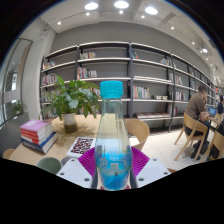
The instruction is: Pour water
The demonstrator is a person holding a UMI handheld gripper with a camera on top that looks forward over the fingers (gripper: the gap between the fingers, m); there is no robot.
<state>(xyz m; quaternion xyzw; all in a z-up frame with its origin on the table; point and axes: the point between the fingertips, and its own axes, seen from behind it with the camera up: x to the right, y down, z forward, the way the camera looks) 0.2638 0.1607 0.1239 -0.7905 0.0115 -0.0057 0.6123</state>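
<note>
Long wall shelves (pixel 130 70), potted plant (pixel 70 98), wooden chairs (pixel 190 128), ceiling lights (pixel 120 6).

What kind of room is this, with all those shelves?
Probably a library or reading room: long bookshelves line the wall, a stack of books lies on the table, and a person sits beyond the gripper, which holds a bottle.

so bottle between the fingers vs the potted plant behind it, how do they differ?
The bottle is clear with a blue cap, slim and upright between the gripper fingers; the potted plant is leafy green and spreads wide. The bottle stands nearest the camera; the plant sits beyond it on the table. Both stand upright.
</note>
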